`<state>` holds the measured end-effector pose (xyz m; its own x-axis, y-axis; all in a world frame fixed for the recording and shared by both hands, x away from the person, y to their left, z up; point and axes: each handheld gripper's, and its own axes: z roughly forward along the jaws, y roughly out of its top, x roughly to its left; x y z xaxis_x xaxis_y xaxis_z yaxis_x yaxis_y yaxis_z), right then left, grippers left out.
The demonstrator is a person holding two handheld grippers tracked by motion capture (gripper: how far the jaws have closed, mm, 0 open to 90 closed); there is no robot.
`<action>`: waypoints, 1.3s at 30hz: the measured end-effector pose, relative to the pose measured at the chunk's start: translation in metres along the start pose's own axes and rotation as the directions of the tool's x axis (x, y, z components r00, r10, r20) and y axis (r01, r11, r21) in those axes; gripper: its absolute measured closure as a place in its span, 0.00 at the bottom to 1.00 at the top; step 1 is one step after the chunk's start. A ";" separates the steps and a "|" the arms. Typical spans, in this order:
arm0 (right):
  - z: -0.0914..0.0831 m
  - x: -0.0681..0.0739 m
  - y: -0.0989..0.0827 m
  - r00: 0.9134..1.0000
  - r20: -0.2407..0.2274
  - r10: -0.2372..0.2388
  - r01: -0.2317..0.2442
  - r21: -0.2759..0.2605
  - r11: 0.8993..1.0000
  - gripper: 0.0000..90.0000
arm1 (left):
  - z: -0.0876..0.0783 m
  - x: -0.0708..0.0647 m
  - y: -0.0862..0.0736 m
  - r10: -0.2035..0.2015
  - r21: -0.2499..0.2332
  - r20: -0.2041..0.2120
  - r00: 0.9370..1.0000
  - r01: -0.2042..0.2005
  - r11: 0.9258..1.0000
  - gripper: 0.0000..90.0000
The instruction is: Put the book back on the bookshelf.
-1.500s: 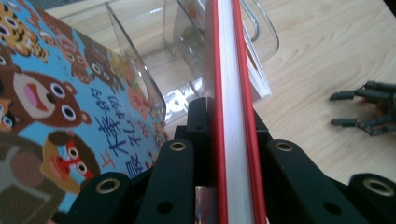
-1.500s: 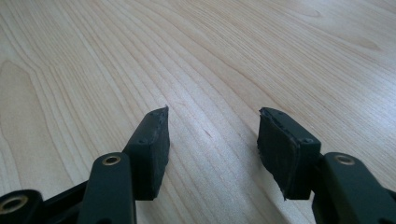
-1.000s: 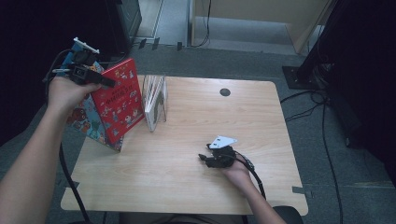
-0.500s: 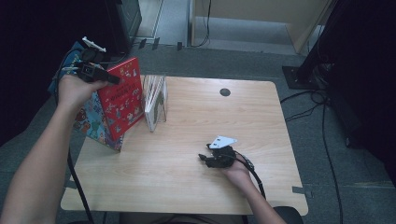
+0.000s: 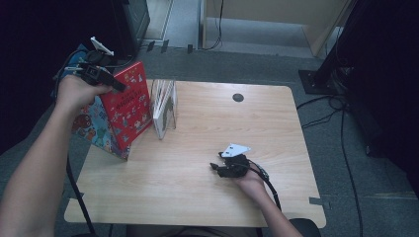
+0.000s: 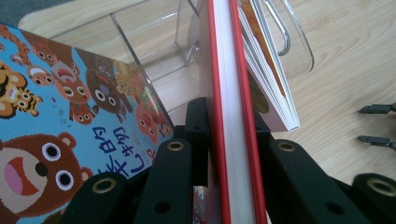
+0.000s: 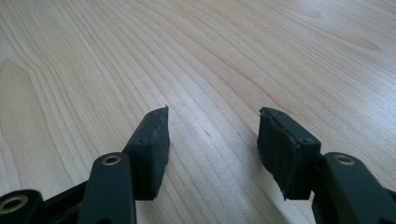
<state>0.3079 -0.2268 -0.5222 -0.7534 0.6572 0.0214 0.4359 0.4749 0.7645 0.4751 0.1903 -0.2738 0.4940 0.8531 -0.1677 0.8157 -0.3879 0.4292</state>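
The left gripper [image 5: 117, 87] clamps the red book [image 5: 127, 108] by its top edge, at the table's [image 5: 207, 197] far left edge beside the clear rack [image 5: 165, 111]. The right gripper [image 5: 215, 168] rests near right, jaws apart over bare wood.

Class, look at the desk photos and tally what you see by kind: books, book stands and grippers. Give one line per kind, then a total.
Books: 3 — red book, blue animal book, thin book in the stand
Clear book stand: 1
Grippers: 2 — left gripper, right gripper
Total: 6
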 end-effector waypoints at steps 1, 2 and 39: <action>0.000 0.000 0.000 1.000 0.000 0.000 0.000 0.000 1.000 0.49 | 0.001 0.001 0.000 -0.002 0.013 0.009 1.000 0.002 1.000 0.87; 0.000 0.000 0.000 1.000 0.000 0.000 0.000 0.000 1.000 0.49 | 0.002 0.001 0.001 -0.001 0.028 0.016 1.000 0.000 1.000 0.87; 0.000 0.000 0.000 1.000 0.002 0.001 -0.001 0.000 1.000 0.49 | 0.011 0.006 0.024 -0.104 0.039 -0.062 0.993 0.106 0.994 0.89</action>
<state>0.3076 -0.2267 -0.5222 -0.7519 0.6589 0.0209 0.4366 0.4740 0.7647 0.5010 0.1824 -0.2740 0.3870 0.9087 -0.1563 0.8747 -0.3082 0.3741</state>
